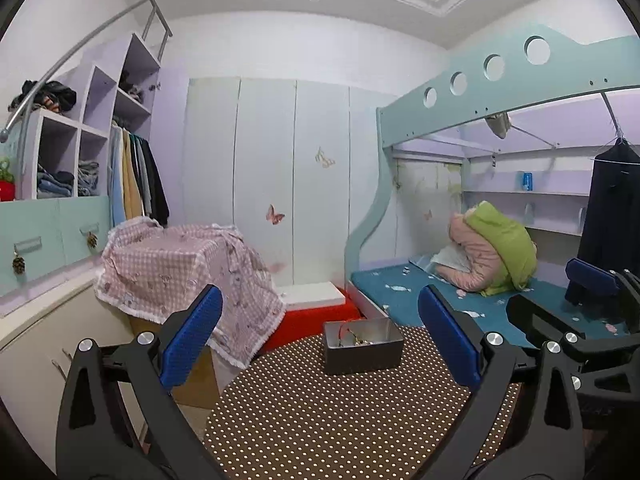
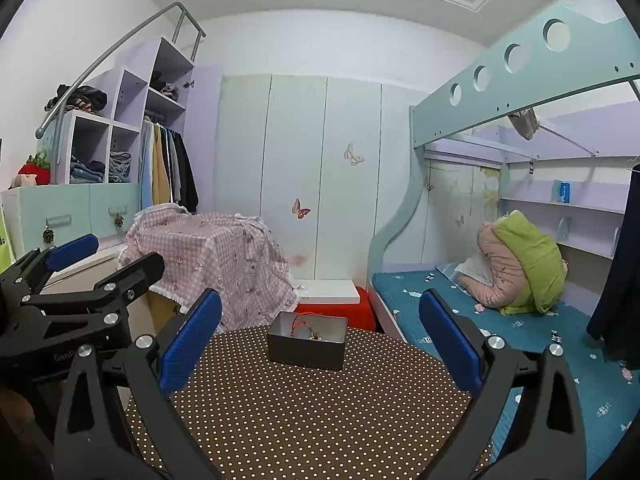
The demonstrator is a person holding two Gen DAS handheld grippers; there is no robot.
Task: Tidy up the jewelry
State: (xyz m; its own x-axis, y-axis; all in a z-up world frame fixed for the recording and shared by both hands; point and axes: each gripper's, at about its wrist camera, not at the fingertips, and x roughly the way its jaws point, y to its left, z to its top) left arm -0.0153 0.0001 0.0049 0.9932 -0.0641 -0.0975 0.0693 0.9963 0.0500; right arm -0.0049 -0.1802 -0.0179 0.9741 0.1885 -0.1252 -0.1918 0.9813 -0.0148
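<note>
Both tools released above the dotted surface; jewelry inside the box.

Left tool and right tool: jaws spread wide, holding nothing, both short of the box. The dark open box sits at the far edge of the round dotted surface. Jewelry lies inside it. A pink checked cloth hangs left of the box, the bed to its right.
</note>
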